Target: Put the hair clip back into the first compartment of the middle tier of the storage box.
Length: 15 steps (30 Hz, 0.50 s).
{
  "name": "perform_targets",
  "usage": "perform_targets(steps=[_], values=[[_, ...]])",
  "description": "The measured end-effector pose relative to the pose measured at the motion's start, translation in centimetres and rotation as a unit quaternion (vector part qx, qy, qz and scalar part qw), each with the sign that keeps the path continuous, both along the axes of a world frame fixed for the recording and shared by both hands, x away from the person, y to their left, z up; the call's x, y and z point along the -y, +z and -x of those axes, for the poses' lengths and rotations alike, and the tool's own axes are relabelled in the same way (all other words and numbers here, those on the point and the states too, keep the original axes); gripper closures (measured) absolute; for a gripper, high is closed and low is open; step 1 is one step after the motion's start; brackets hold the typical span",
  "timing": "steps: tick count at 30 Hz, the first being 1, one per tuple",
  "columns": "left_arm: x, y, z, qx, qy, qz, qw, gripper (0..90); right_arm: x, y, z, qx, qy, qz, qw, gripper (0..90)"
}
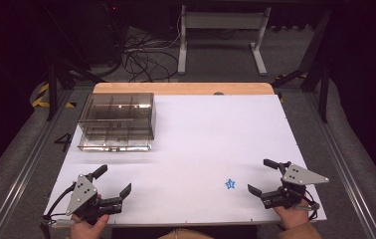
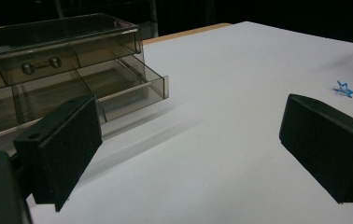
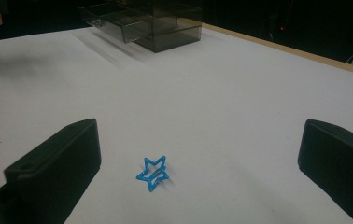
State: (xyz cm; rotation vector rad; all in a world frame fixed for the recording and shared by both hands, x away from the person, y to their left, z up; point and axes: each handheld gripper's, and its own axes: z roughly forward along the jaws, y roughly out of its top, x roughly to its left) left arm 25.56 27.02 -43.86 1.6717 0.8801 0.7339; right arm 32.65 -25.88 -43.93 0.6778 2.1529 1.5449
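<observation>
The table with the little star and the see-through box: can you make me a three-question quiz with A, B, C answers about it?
1. Where is the star?
A. Inside the box
B. On the white table top, near the right gripper
C. On the floor

2. What colour is the star?
A. Blue
B. Red
C. Yellow

3. How is the right gripper right now?
A. Shut on the star
B. Shut on nothing
C. Open, holding nothing

Answers:
1 B: in the high view the star lies on the white table top, just left of the right gripper and far from the clear drawer box.
2 A: the right gripper view shows its outline bright blue.
3 C: its two black jaws stand wide apart, with the star lying on the table ahead of them, untouched.
</observation>
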Motion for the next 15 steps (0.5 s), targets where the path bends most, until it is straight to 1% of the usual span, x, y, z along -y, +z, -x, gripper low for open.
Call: perform_targets(steps=[7, 8, 13, 15], values=[[0.13, -0.02, -0.07, -0.003, 0.000, 0.000, 1.0000, 6.9, -0.09, -0.07, -0.01, -0.001, 0.001, 0.002, 1.0000, 0.2], [0.12, -0.01, -0.07, -0.005, 0.002, -0.004, 1.0000, 7.2, -0.03, -0.07, 0.00, -0.001, 0.001, 0.001, 1.0000, 0.2], [0.14, 0.01, -0.05, -0.004, 0.001, -0.005, 1.0000, 7.5, 0.03, -0.06, 0.03, -0.001, 0.001, -0.002, 1.0000, 0.3], [0.15, -0.01, -0.07, -0.005, 0.000, -0.008, 1.0000, 7.5, 0.03, -0.06, 0.04, -0.002, 0.002, -0.002, 1.0000, 0.3]])
